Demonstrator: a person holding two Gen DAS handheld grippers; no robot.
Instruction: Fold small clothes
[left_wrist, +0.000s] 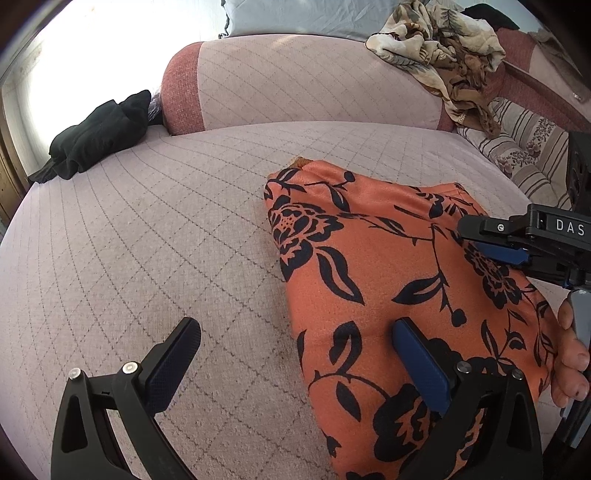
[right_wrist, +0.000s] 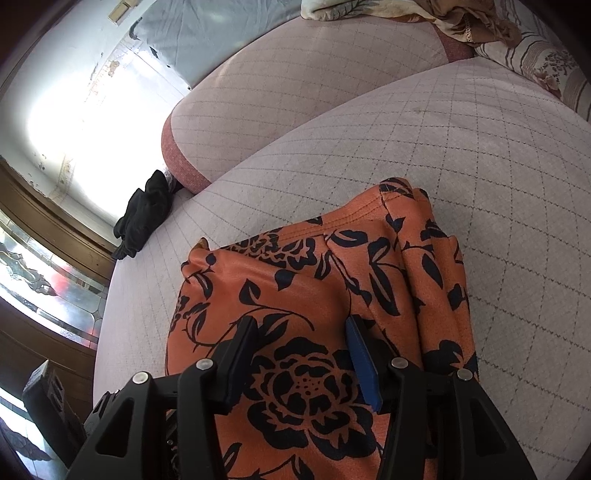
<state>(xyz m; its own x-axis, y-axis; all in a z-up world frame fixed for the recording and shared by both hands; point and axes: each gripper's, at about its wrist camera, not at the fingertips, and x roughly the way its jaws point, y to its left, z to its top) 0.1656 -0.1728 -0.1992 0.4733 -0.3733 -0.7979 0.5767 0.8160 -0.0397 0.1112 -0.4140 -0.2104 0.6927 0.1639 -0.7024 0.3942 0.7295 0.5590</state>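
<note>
1 orange floral garment (left_wrist: 388, 266), 1 black garment (left_wrist: 96, 136), 2 grippers

Right tool (right_wrist: 301, 354) hovers parted over orange floral garment (right_wrist: 295, 280).

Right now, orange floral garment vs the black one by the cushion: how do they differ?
The orange floral garment lies fairly flat, partly folded, in front of both grippers; the black garment sits bunched in a heap. The orange one is printed with black flowers; the black one is plain. The orange one lies mid-seat; the black one is at the seat's far edge beside the cushion. Both rest on the quilted sofa.
</note>
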